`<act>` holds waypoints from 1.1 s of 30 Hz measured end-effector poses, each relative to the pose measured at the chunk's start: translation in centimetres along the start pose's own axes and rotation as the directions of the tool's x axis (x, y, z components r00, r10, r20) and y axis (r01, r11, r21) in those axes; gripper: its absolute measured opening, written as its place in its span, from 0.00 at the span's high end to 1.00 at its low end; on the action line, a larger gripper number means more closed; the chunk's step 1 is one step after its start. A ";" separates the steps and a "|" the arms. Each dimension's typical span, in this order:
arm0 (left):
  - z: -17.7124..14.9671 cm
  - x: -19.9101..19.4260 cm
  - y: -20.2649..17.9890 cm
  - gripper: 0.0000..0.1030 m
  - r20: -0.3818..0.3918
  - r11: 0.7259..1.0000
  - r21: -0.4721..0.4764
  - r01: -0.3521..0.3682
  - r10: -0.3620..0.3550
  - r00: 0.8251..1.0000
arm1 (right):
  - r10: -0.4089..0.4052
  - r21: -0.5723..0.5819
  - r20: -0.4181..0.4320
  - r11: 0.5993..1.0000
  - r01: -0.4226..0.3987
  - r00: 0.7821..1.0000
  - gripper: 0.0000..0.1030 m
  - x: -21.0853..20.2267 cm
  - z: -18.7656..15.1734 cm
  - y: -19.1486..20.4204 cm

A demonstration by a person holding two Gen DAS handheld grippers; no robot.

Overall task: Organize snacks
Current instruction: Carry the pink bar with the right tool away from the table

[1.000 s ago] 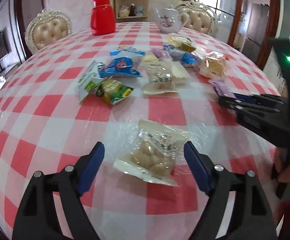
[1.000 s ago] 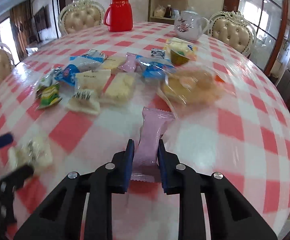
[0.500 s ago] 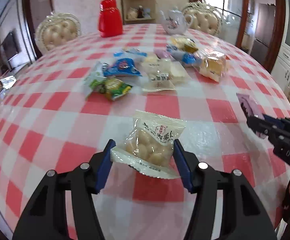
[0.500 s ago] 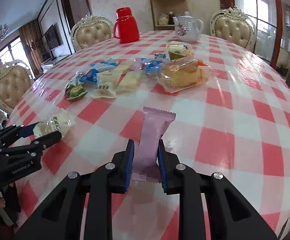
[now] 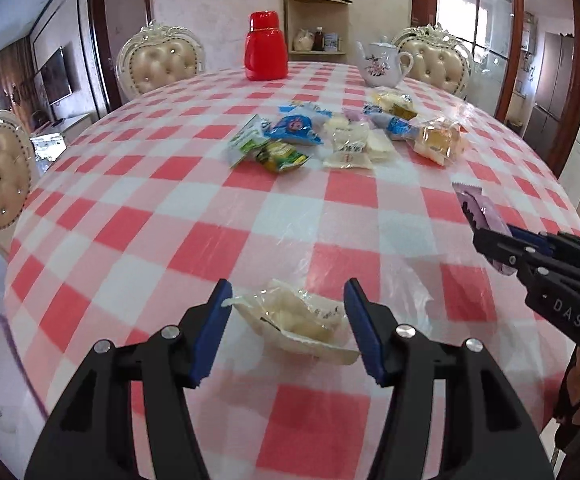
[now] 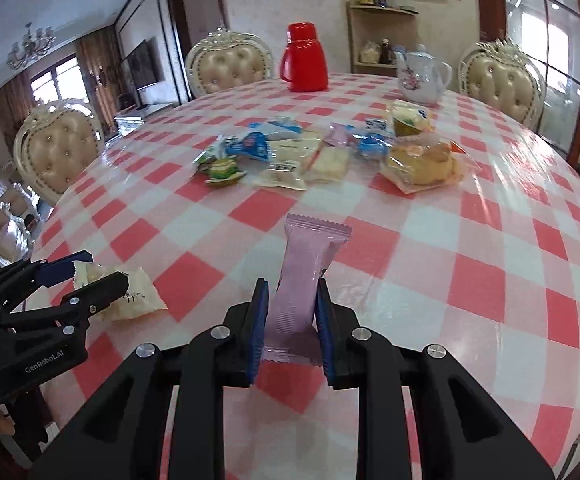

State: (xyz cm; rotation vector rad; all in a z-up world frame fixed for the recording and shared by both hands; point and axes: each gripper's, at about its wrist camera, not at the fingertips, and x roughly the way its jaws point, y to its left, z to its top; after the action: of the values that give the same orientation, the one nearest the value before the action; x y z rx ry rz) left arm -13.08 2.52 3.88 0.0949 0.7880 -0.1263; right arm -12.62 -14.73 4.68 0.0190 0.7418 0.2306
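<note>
Round bench point(image 5: 218, 216) under a red-and-white checked cloth. Landmark for positions: the red flask point(image 5: 266, 51), standing upright at the far side of the bench.

White floral teapot point(image 5: 384, 69): right of the flask, well apart from it, same far edge.

Snack pile point(image 5: 342, 136): mid-bench, nearer the cameras than the flask, well apart from it. It includes a bagged cake point(image 5: 439, 141) at the right end, a blue packet point(image 5: 293, 130) and a green packet point(image 5: 281, 156) at the left end; packets touch or overlap.

Left gripper point(image 5: 288, 320): near edge of the bench, far from the flask. Jaws part-spread, one on either side of a clear pack of pale biscuits point(image 5: 298, 320). The left pad meets the pack's crimped edge; whether the right pad touches I cannot tell. Pack tilted; lifted or resting, cannot tell.

Right gripper point(image 6: 292, 320): also at the near side, to the right of the left one. Jaws pinching a pink wrapped bar point(image 6: 306, 272) at its lower half; the bar points toward the flask, its free end clear of the cloth.
</note>
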 end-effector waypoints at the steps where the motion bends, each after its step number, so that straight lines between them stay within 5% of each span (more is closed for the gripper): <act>1: -0.2 0.1 0.1 0.44 -0.010 1.000 0.009 0.004 -0.004 1.000 | 0.004 0.000 -0.001 1.000 -0.004 1.000 0.78 0.0 -0.1 0.2; 3: -0.6 0.8 0.2 0.43 -0.045 0.999 0.033 0.029 -0.028 0.999 | 0.011 0.001 -0.002 1.000 -0.011 1.000 0.78 -0.1 -0.2 0.4; 6: -1.4 1.6 -0.3 0.23 -0.080 0.995 0.095 0.031 -0.023 0.997 | 0.017 0.000 0.000 1.000 -0.017 1.000 0.77 -0.5 -0.4 0.6; 12: -1.2 3.3 0.5 0.20 -0.121 0.996 0.067 0.060 -0.051 0.991 | 0.016 0.017 -0.014 1.000 -0.016 1.000 0.77 0.0 -0.8 0.0; 16: -0.9 2.8 -0.2 0.51 -0.124 0.987 0.122 0.105 -0.090 0.988 | 0.026 0.012 -0.017 1.000 -0.026 1.000 0.77 0.0 -0.9 0.2; 26: -2.0 -1.9 3.0 0.53 -0.030 0.999 0.041 -0.006 0.008 1.000 | 0.133 -0.075 -0.008 0.988 -0.133 0.991 0.77 -1.3 -1.1 4.9; 33: -3.4 -5.9 7.8 0.53 -0.003 0.994 -0.035 -0.100 0.100 0.995 | 0.269 -0.187 -0.041 0.944 -0.271 0.962 0.77 -1.8 -1.7 11.6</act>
State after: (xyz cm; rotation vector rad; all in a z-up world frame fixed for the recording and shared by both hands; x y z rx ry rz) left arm -18.40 11.15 6.01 0.1007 0.7852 -0.0172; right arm -17.38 -3.88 5.73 -0.0643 0.7282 0.5646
